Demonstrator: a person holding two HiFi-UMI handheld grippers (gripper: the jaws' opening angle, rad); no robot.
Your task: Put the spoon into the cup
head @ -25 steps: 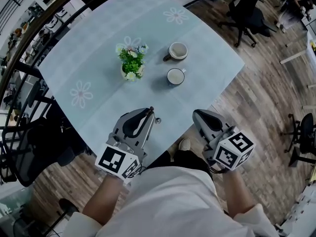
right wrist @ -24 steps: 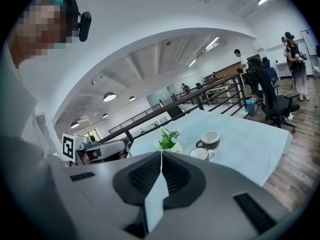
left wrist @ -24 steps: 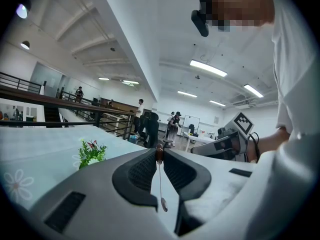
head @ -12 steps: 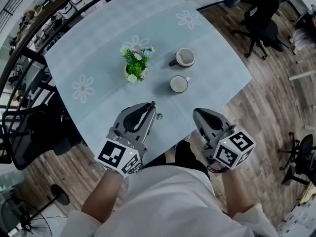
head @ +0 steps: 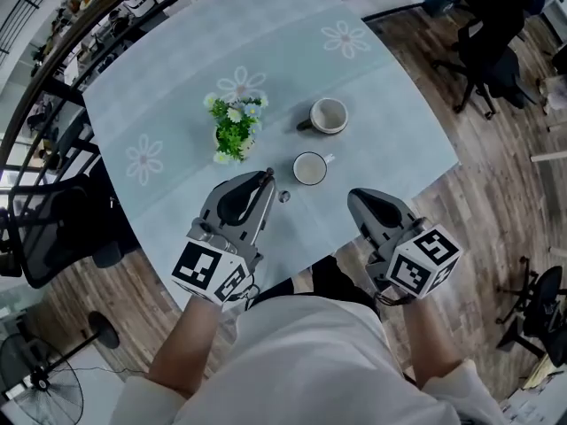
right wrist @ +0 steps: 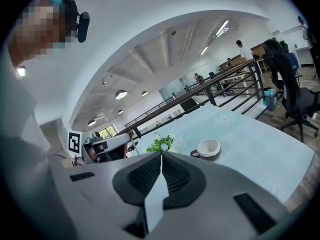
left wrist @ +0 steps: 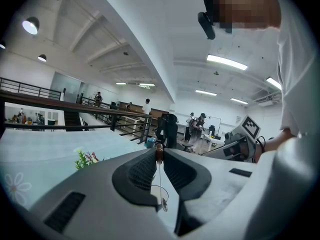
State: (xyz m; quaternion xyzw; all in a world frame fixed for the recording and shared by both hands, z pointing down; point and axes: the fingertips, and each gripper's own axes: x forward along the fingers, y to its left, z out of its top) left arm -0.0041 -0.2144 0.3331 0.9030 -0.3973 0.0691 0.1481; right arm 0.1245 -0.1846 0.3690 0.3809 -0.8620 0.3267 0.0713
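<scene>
The slim metal spoon [left wrist: 160, 184] you carry has a thin wire-like shaft, a dark brown tip at the top of its handle, and a small round bowl hanging at the bottom. Your grey left gripper [left wrist: 159, 151] is clamped on that brown tip, its jaws pinched nearly together, so the spoon dangles down between them. From your head view the spoon's bowl [head: 283, 197] shows just below the left gripper [head: 266, 177], over the near part of the table and just beside the white round cup [head: 311, 168], to its lower left and not in it.

A second cream cup with a dark handle [head: 329, 115] stands farther out, apart from the first; your right gripper view shows it too [right wrist: 209, 147]. A small potted plant with green leaves and white flowers [head: 235, 127] sits to the left of both cups. All rest on the pale blue table printed with white flowers [head: 159, 104].

Your grey right gripper [right wrist: 161, 155] has its jaws together with nothing between them; it hangs at the table's near edge [head: 356, 197].
</scene>
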